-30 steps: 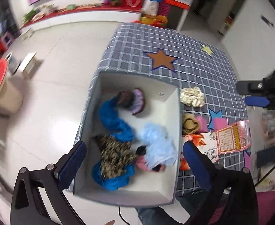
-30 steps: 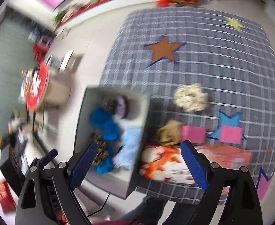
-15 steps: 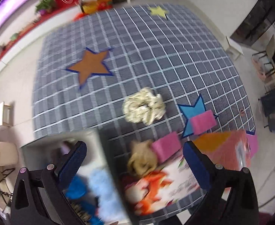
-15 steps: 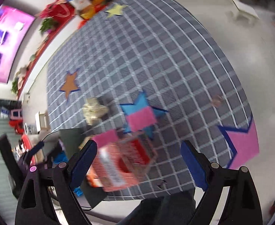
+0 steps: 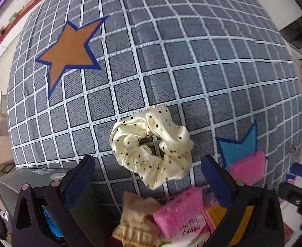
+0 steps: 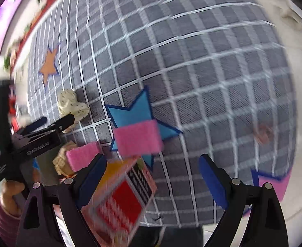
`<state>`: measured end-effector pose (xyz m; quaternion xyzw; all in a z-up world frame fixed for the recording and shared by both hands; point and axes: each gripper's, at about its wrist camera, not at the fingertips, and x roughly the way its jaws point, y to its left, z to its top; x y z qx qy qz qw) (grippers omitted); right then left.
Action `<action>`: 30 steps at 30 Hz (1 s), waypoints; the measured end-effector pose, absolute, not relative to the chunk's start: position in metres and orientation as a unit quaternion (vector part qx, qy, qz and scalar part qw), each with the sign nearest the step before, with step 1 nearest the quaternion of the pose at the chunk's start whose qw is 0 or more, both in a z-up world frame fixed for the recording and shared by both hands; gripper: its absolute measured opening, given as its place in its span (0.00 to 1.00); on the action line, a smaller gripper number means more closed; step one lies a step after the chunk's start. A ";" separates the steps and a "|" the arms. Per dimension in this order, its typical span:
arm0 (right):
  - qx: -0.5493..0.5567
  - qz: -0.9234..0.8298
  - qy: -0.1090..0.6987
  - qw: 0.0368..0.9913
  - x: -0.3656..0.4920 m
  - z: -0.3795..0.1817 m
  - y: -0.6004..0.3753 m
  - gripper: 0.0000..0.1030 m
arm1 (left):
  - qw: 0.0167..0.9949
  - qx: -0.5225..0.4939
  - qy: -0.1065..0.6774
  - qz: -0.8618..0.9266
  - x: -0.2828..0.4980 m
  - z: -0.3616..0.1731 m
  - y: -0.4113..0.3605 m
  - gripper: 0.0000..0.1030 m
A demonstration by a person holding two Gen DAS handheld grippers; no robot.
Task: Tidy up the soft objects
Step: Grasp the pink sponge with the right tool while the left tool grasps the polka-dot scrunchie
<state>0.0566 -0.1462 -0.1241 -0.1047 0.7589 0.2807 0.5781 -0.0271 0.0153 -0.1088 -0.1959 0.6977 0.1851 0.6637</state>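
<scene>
A cream polka-dot scrunchie [image 5: 151, 146] lies on the grey checked cloth, just ahead of and between the fingers of my open, empty left gripper [image 5: 148, 179]. It also shows in the right wrist view [image 6: 72, 105], beside the left gripper [image 6: 54, 124]. A tan ribbed sock [image 5: 136, 220] and a pink sponge [image 5: 177, 210] lie nearer me. A second pink sponge [image 6: 138, 138] lies on a blue star patch [image 6: 134, 113]. My right gripper [image 6: 153, 181] is open and empty above the table's near edge.
A grey storage box [image 5: 19, 187] with soft items sits at the left edge of the table. A printed red and orange packet [image 6: 122, 197] lies by the near edge under the right gripper. An orange star patch [image 5: 70, 47] marks the cloth farther back.
The left gripper has swung from over the box to the table and moved down close to the cream scrunchie. The right gripper has moved right and closer to the pink sponges. Both stay open.
</scene>
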 end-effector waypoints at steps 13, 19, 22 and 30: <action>-0.296 0.316 0.750 0.500 0.028 -0.191 -0.085 0.91 | 0.654 -0.225 0.693 0.205 -0.038 -0.139 0.024 1.00; -0.216 0.269 0.772 0.535 0.045 -0.193 -0.131 0.91 | 0.651 -0.236 0.691 0.207 -0.007 -0.149 0.029 1.00; -0.231 0.271 0.760 0.543 0.036 -0.193 -0.135 0.95 | 0.639 -0.247 0.698 0.208 -0.003 -0.168 0.026 1.00; -0.314 0.254 0.720 0.564 -0.008 -0.202 -0.123 1.00 | 0.642 -0.258 0.691 0.210 0.002 -0.182 0.023 1.00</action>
